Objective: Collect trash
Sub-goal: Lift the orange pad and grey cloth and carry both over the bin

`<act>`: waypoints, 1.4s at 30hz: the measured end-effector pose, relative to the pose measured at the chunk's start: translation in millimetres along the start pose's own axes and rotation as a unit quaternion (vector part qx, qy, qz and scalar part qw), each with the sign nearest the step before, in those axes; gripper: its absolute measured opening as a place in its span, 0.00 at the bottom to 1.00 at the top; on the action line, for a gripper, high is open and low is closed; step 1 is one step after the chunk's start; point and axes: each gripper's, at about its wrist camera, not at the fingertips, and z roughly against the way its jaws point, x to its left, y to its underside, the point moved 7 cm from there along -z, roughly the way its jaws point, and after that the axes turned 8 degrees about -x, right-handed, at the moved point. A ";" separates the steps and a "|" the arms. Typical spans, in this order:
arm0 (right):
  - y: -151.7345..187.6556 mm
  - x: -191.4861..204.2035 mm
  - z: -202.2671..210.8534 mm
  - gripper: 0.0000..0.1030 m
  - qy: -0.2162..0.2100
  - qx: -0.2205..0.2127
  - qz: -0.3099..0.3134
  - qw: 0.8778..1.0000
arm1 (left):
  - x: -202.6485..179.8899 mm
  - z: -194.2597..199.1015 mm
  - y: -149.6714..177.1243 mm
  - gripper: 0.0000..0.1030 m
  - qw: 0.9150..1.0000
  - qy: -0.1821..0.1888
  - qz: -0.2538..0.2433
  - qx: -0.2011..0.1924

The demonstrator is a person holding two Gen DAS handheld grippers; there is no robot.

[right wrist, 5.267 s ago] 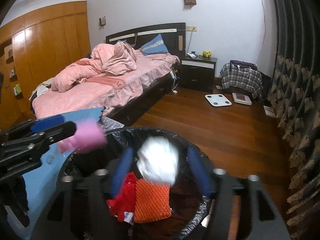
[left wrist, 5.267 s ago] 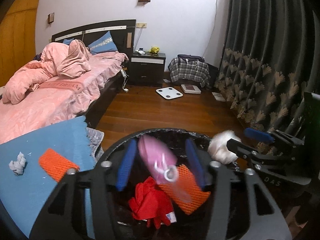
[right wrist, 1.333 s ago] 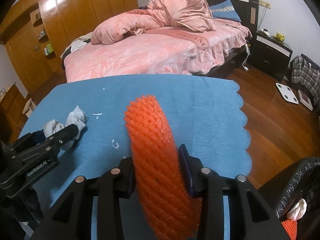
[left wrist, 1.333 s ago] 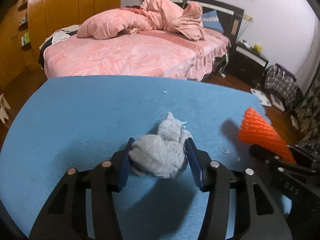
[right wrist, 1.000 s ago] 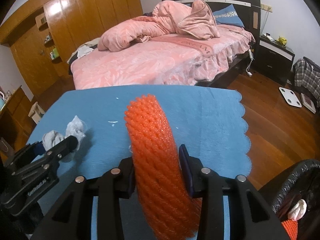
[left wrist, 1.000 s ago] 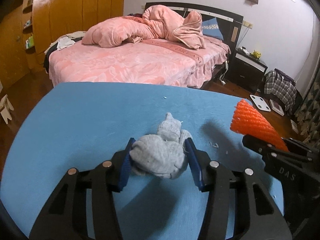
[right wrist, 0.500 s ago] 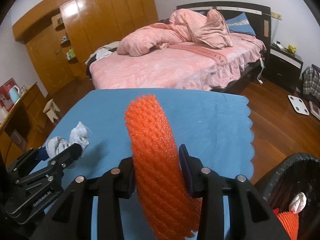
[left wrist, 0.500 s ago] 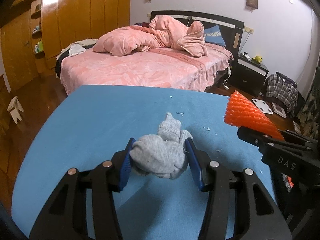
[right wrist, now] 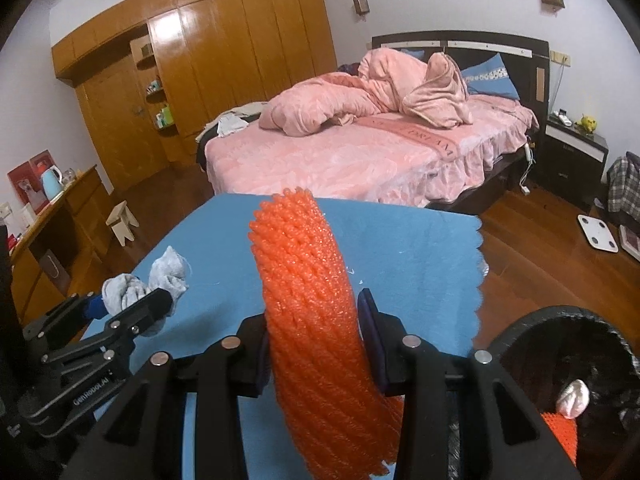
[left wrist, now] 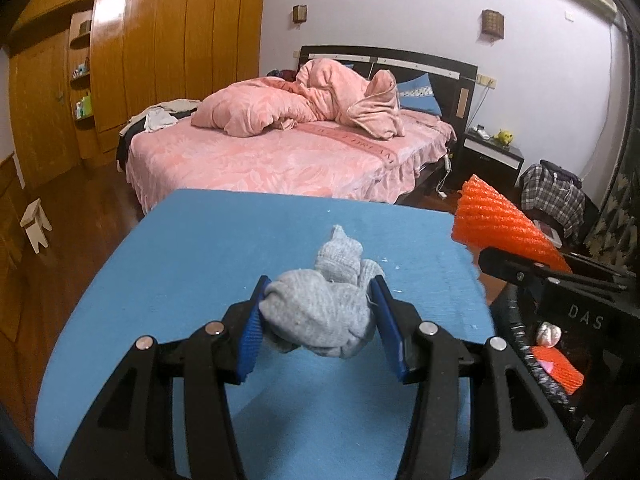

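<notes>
Left gripper (left wrist: 320,320) level and pointing forward, blue pads (left wrist: 251,330) pressed in from both sides on a grey wad (left wrist: 320,316). Right gripper (right wrist: 316,336) just beside it on the right, raised slightly higher, pads clamped on an orange foam net (right wrist: 316,320) standing upright between them.

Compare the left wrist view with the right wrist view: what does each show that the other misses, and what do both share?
Left wrist only: the gray wad seen front-on, pinched between the left claw pads, and curtains at the far right.

Right wrist only: the dresser with a blue kettle, and the white scale on the floor.

Both: the orange foam net clamped in the right claw, the blue cloth, the pink bed, and the black bin.
</notes>
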 end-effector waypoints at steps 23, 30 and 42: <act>4.2 -76.0 117.4 0.39 0.064 -0.049 -0.029 0.996 | -126.9 49.6 -15.8 0.48 0.994 0.095 -0.030 -0.040; 14.6 -117.7 141.8 0.39 0.103 -0.052 -0.045 0.992 | -179.5 46.3 -10.0 0.48 0.988 0.140 -0.058 -0.038; 42.7 -192.1 167.0 0.39 0.167 -0.038 -0.071 0.983 | -248.1 24.0 5.3 0.48 0.975 0.203 -0.085 -0.023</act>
